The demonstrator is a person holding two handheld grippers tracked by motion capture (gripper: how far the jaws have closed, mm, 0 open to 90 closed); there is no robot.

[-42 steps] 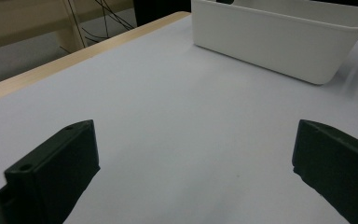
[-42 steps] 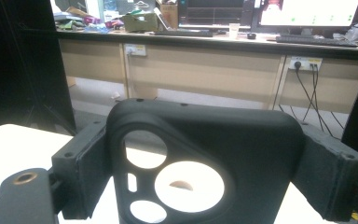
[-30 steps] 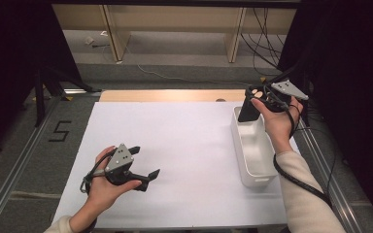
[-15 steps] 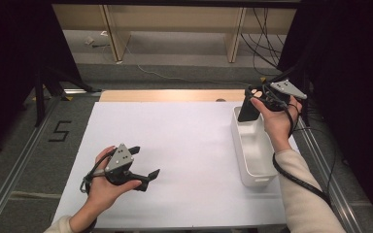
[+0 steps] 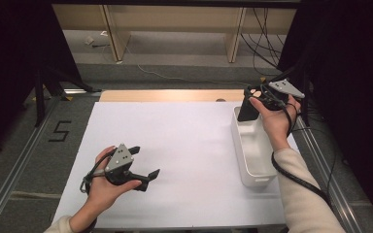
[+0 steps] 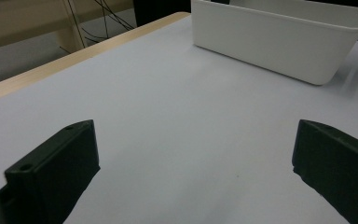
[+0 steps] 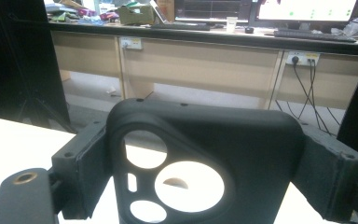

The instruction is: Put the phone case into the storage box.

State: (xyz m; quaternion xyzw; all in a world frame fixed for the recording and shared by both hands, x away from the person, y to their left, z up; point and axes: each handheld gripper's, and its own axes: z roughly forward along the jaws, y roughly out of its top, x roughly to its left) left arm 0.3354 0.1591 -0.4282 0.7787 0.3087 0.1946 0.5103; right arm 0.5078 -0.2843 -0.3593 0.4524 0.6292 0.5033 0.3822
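Left tool gapes wide (low) — right tool clamped, raised

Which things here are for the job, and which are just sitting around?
For the job:
- black phone case, clamped in the right gripper
- white bin, under the case
- left gripper, open, low over the white sheet

Just sitting around:
- wooden shelves behind the table
- cables on the floor
- monitors on the far desk

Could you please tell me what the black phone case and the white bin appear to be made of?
The black phone case looks like matte soft plastic or silicone: dull surface, rounded moulded camera cutouts. The white bin looks like smooth moulded plastic: thin even walls, rounded rim, faint sheen.
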